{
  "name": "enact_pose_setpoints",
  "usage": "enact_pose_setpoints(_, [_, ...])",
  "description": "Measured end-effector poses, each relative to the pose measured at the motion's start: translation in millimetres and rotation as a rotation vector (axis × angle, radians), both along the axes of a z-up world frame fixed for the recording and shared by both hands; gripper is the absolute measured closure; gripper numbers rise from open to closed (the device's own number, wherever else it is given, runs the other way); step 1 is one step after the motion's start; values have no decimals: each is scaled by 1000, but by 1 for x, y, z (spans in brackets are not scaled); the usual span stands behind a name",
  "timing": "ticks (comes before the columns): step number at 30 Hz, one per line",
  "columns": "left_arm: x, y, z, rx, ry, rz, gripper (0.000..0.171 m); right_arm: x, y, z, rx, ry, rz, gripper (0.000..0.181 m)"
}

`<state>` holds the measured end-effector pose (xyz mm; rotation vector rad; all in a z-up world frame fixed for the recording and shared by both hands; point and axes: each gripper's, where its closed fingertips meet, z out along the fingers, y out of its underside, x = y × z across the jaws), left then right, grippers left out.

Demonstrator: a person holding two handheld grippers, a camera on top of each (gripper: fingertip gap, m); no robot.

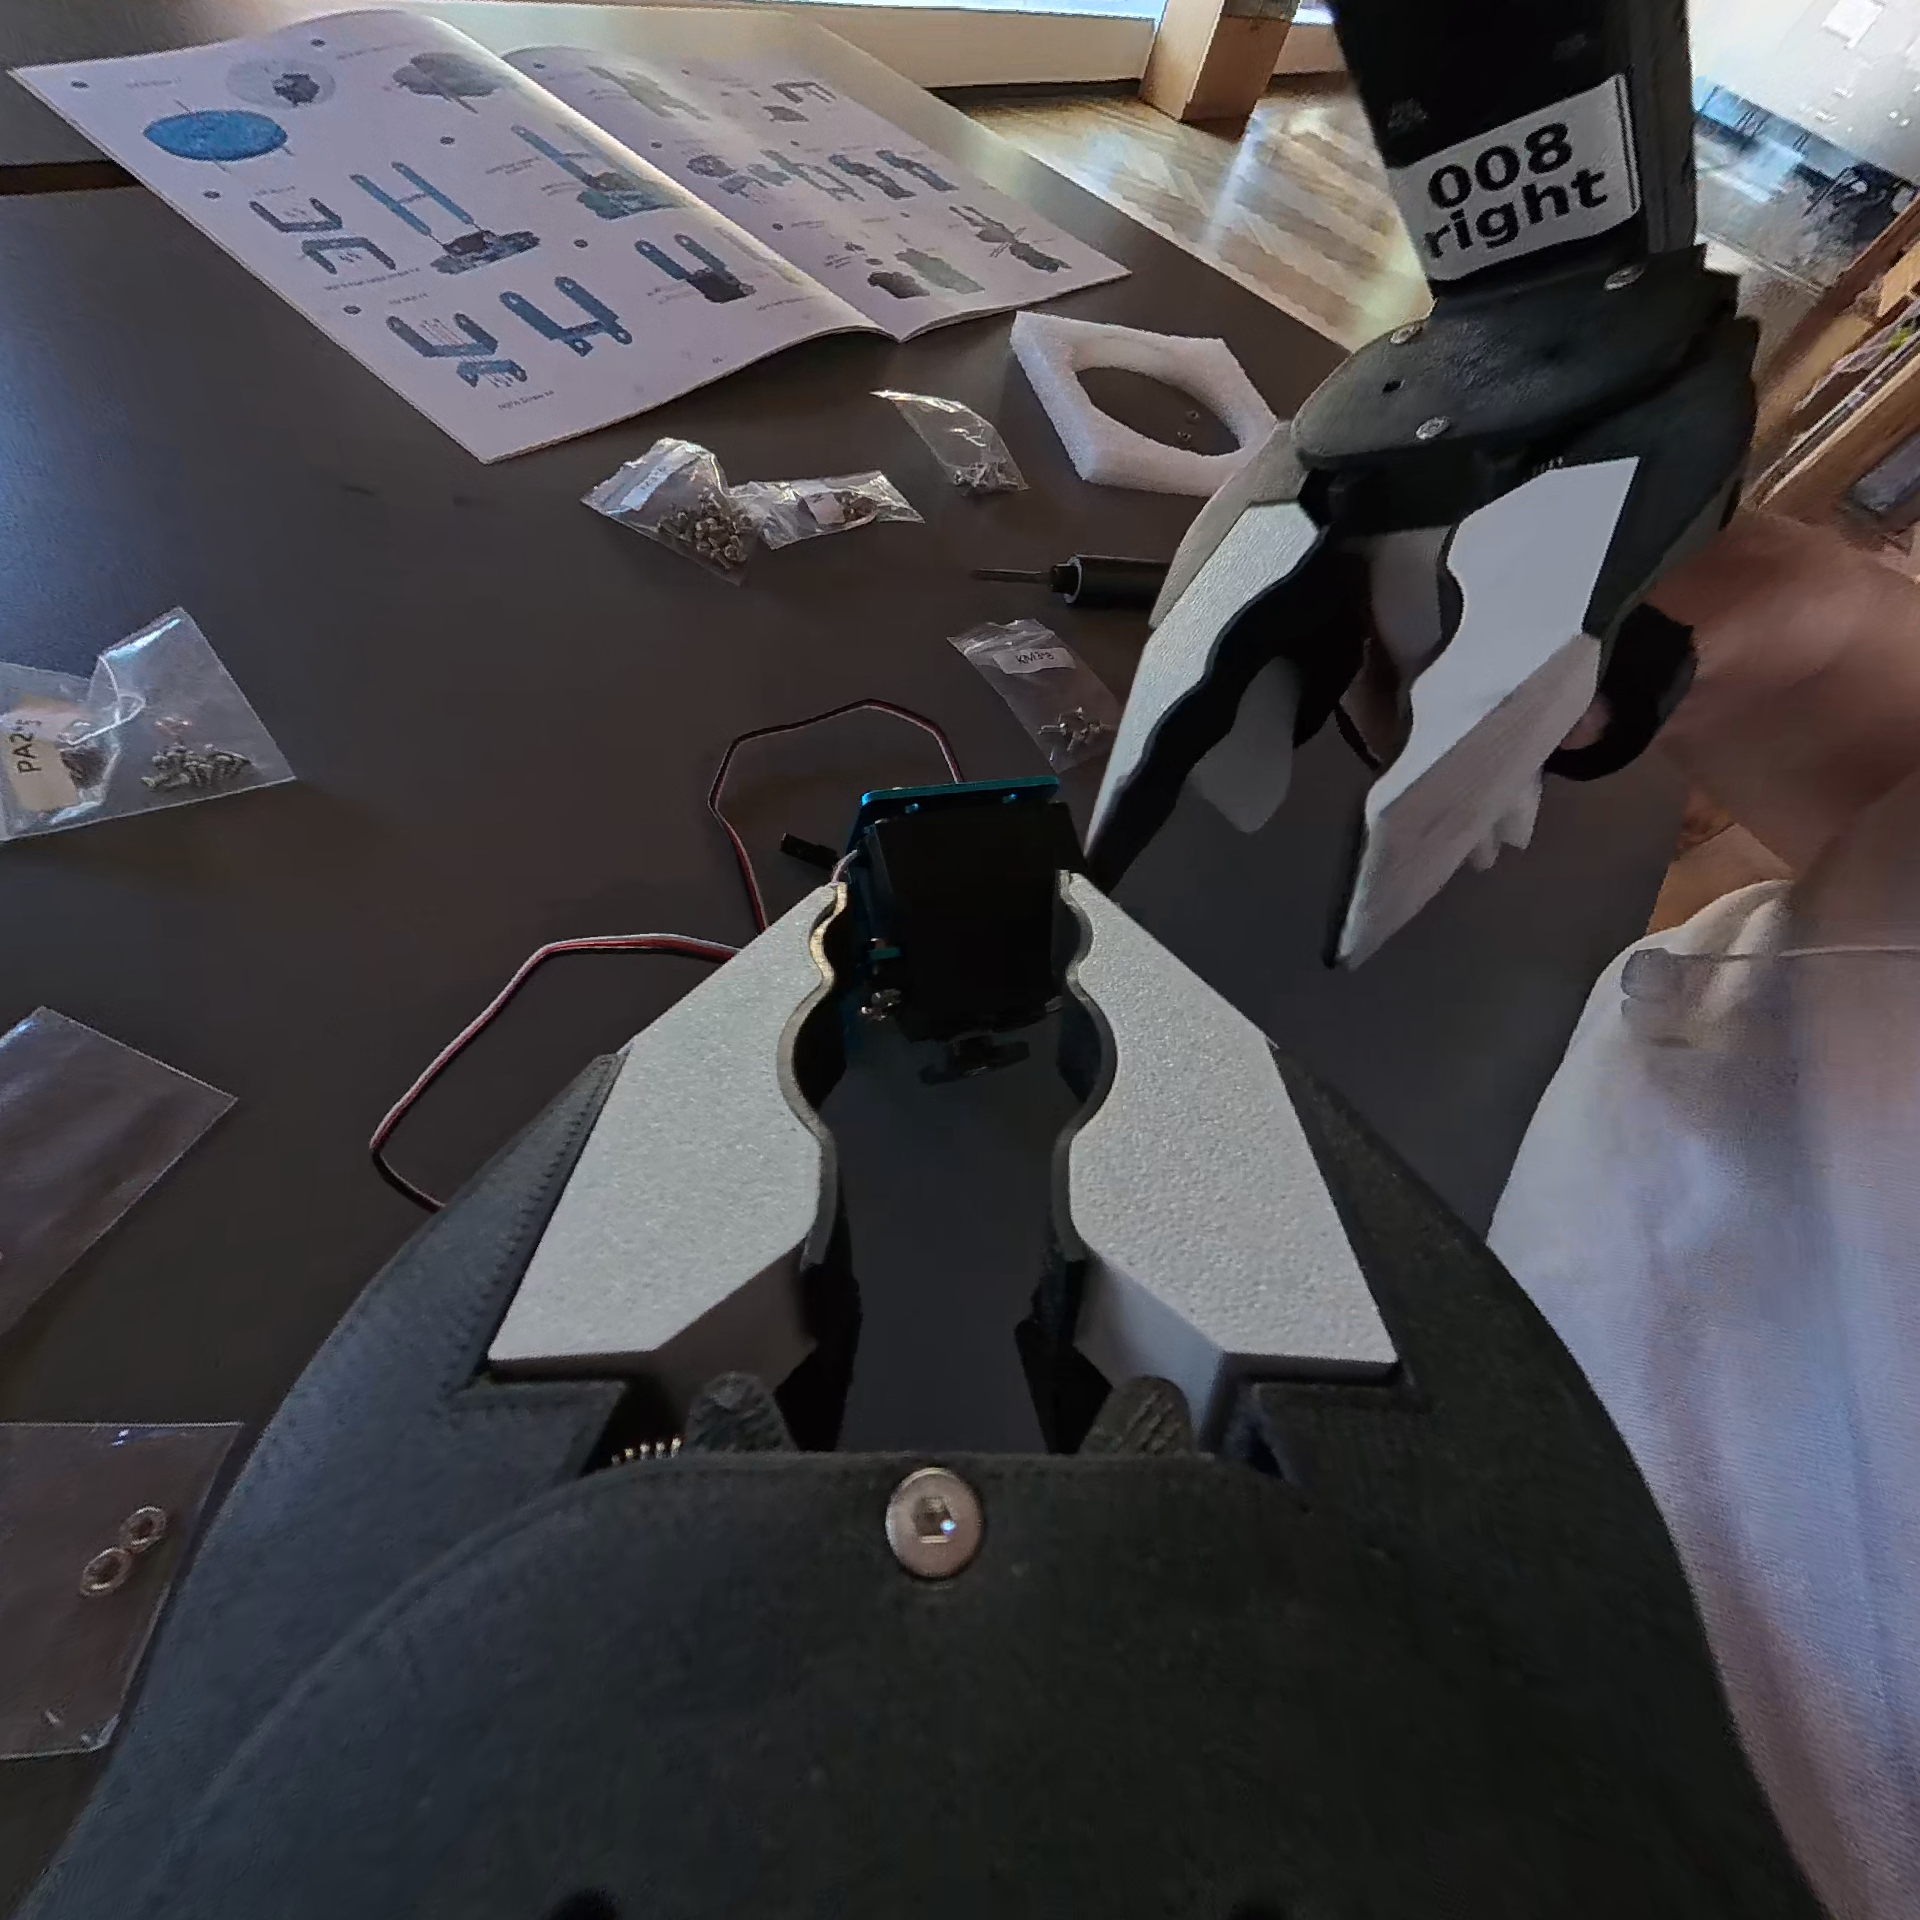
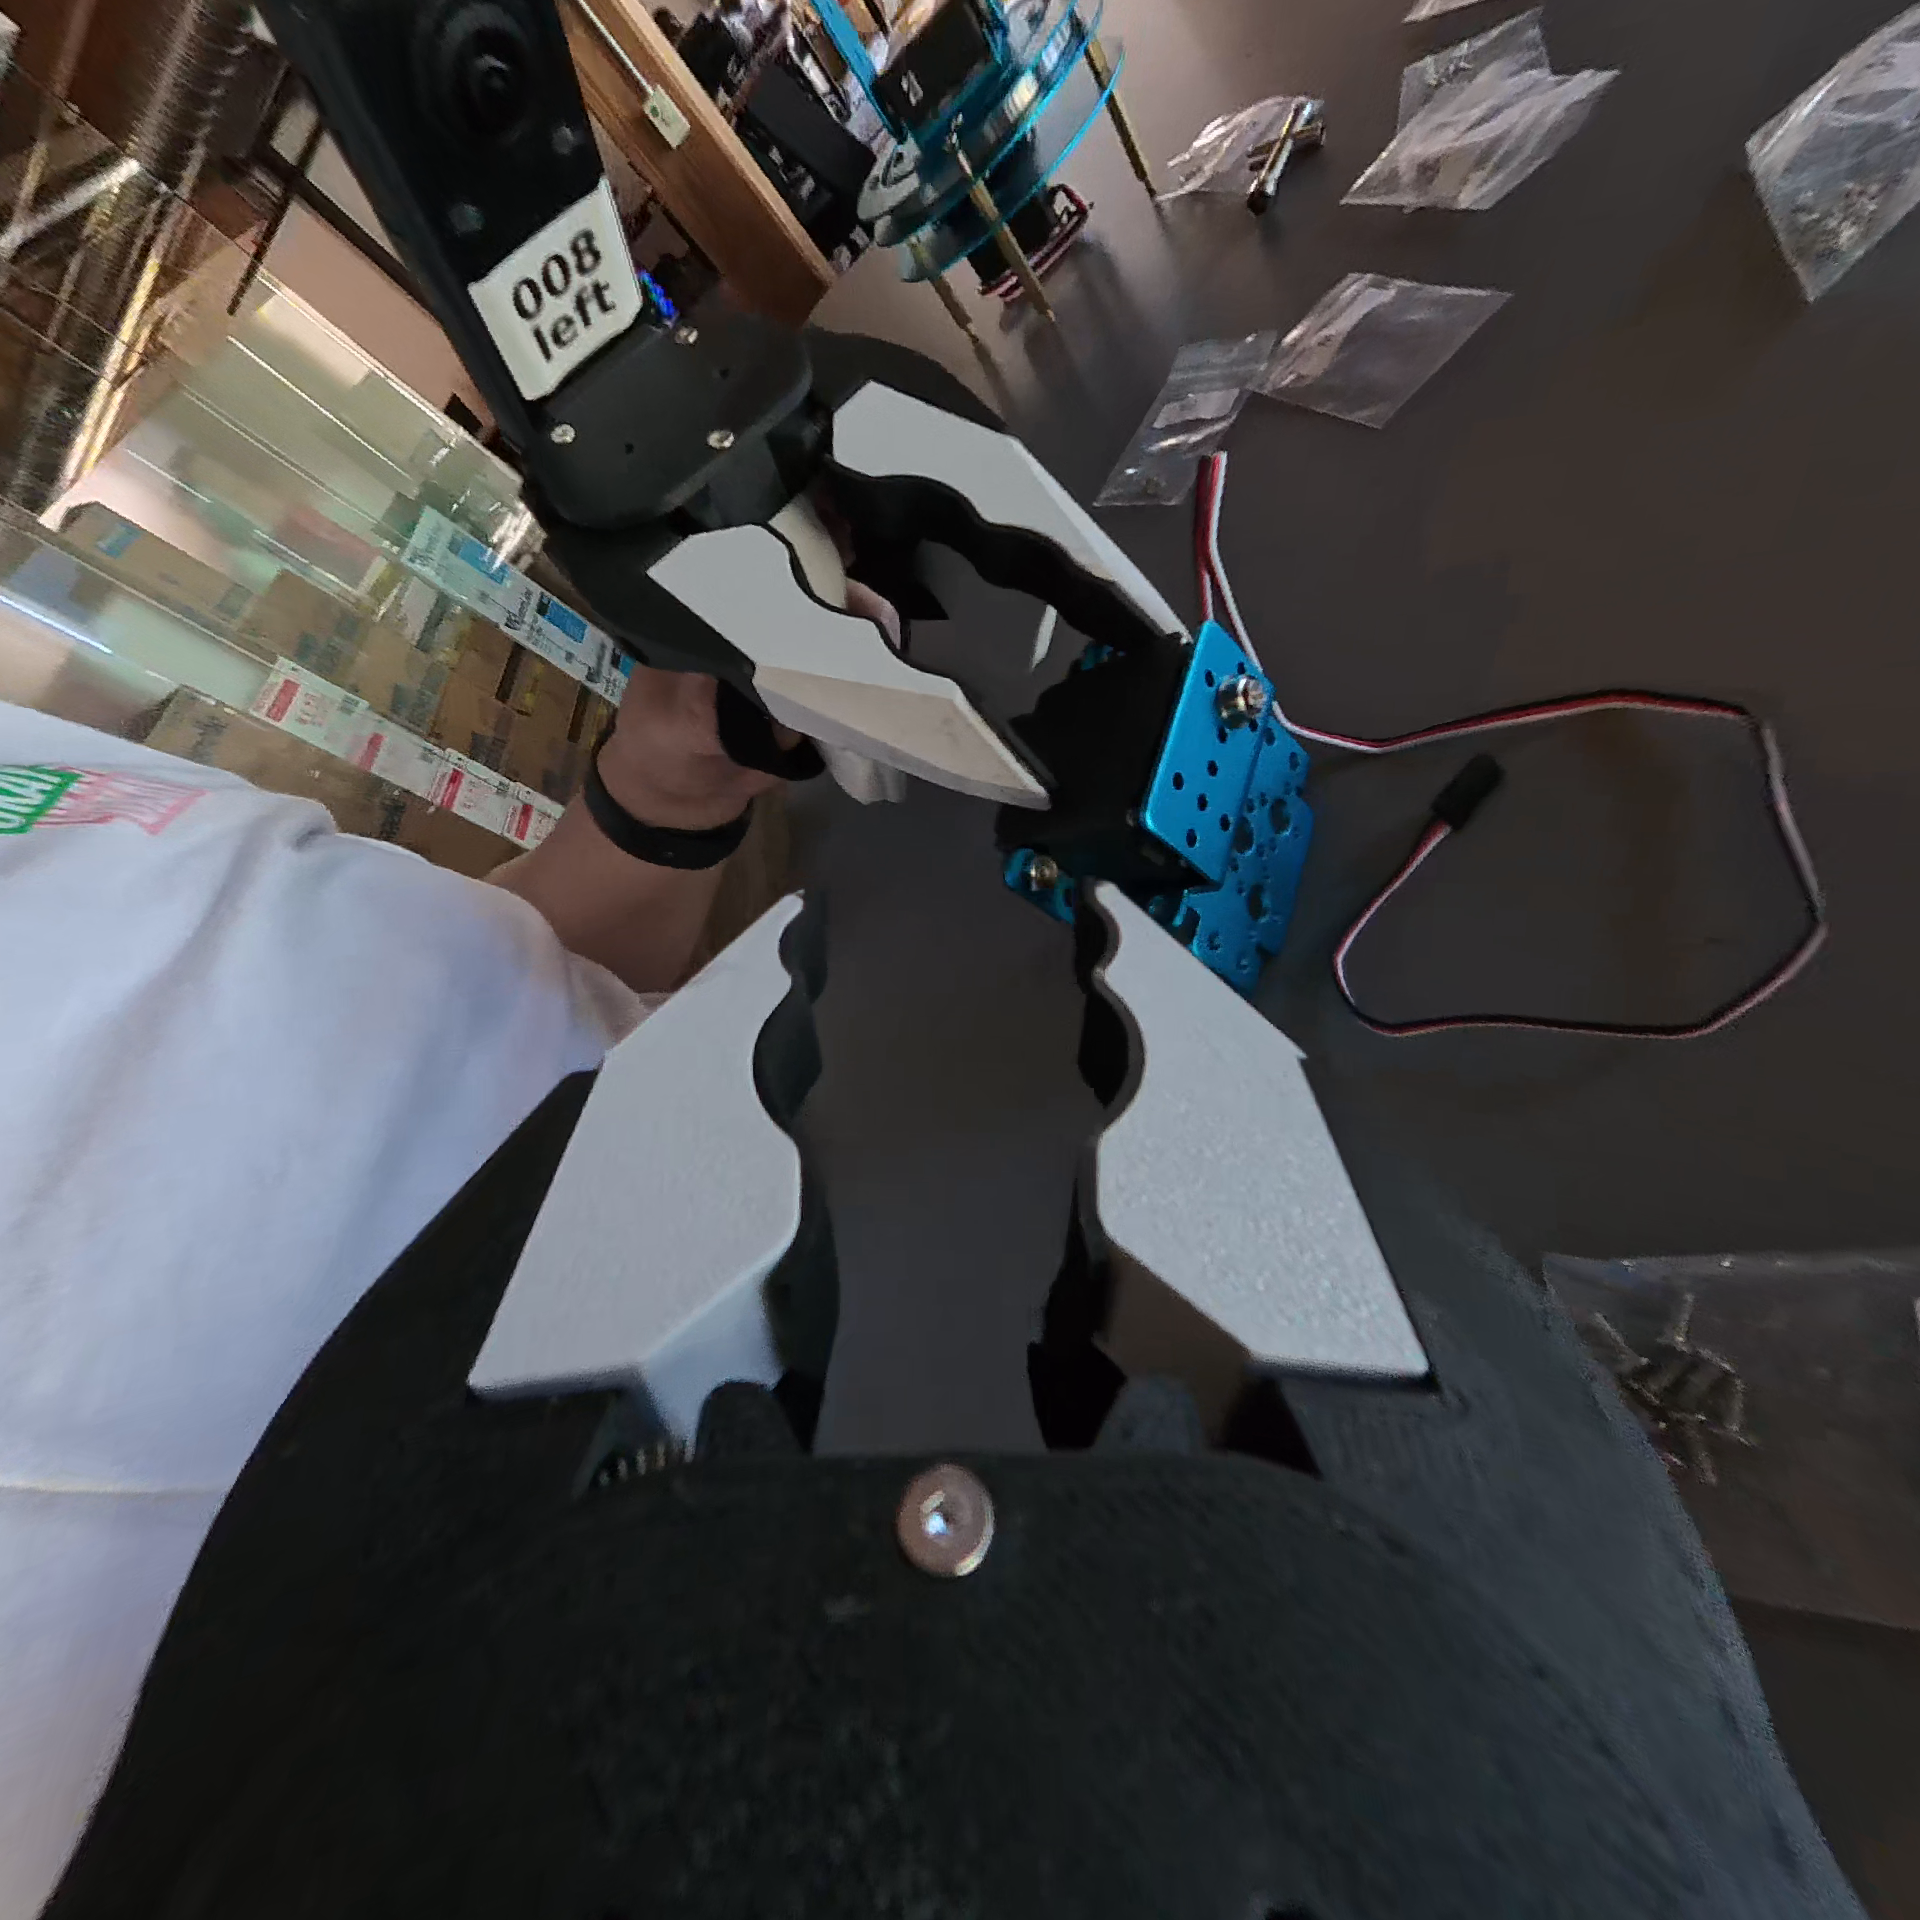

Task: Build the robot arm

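Black servo [image 1: 961, 914] clenched in left gripper [image 1: 951, 899] jaws, right gripper [image 2: 951, 909] jaws released beside it

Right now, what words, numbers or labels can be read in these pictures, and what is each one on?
I do not quote writing; these bear it:
White label on the right gripper, on its black body.
White tag on the left gripper, shut on the black servo.
Open booklet on the table: too small.
Stickers on two clear screw bags.
Coloured print on the white shirt: cut off.
Stacked boxes behind: blurred.
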<state>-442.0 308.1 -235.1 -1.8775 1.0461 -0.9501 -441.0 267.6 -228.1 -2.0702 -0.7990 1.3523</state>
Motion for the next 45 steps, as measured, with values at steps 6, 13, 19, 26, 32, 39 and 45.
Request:
enact_pose_setpoints(6, [0,0,0,1,-1,3,134,-2,-4,2,-22,12,10,135])
enact_pose_setpoints(13, [1,0,0,0,-2,1,134,5,2,4,-11,2,-12,143])
enact_pose_setpoints(19, [1,0,0,1,-2,1,134,-1,-2,-2,-52,27,4,138])
enact_pose_setpoints(26, [1,-1,0,-2,-5,0,134,3,-3,13,-45,54,12,150])
enact_pose_setpoints(32, [1,-1,-1,-15,-22,-8,134,13,9,10,80,-6,-43,146])
enact_pose_setpoints(39, [-6,1,2,-33,-24,-4,131,12,10,7,182,-21,-75,143])
enact_pose_setpoints(45, [-33,11,22,-44,-118,-22,126,14,15,2,416,-119,-152,127])
